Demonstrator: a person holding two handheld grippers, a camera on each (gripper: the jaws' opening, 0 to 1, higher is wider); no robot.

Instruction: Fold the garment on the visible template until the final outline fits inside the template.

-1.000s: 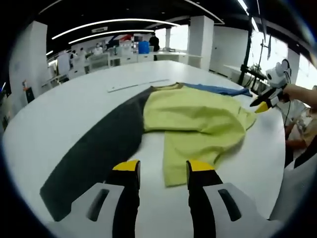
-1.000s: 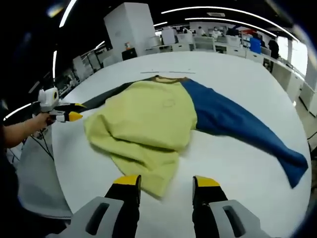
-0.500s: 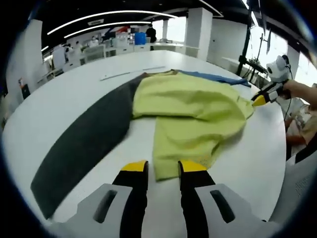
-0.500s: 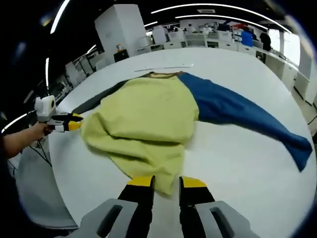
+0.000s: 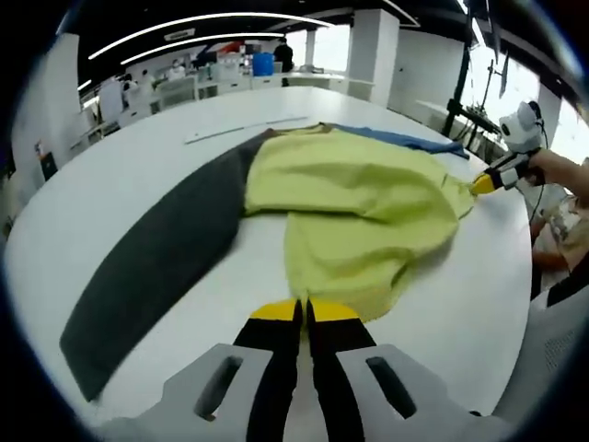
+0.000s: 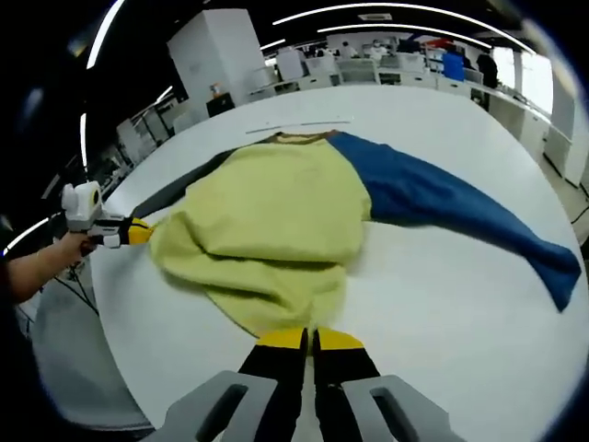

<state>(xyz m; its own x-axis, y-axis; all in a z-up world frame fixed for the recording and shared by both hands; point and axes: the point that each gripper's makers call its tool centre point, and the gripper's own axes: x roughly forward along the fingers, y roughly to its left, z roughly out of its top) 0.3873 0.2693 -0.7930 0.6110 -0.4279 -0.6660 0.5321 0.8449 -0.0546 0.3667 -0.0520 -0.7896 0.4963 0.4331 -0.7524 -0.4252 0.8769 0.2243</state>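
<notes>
Left gripper point(image 5: 303, 311): my jaws are closed together at 6 o'clock of the left gripper view, pinching the near hem of the garment point(image 5: 354, 207).
Right gripper point(image 6: 310, 337): jaws likewise drawn together at 6 o'clock of the right gripper view, nipping the other hem corner of the garment point(image 6: 276, 221).
Garment: yellow body lies rumpled at centre on the table point(image 5: 120, 184); grey sleeve point(image 5: 156, 258) runs toward 8 o'clock in the left gripper view, blue sleeve point(image 6: 451, 216) toward 3 o'clock in the right gripper view; collar at 12 o'clock.
Template: I cannot identify it for certain; a thin pale strip point(image 5: 247, 130) lies beyond the collar.
Step in hand: I judge it to be the hem grasp ahead of a fold toward the collar.
Method: confirm each grip holds cloth before lifting; raise both corners together and level; carry them toward 12 o'clock keeping the hem taut so the bunched middle flattens.
Risk: uneven lift would skew the fold; both sleeves remain spread wide and need folding in.
</notes>
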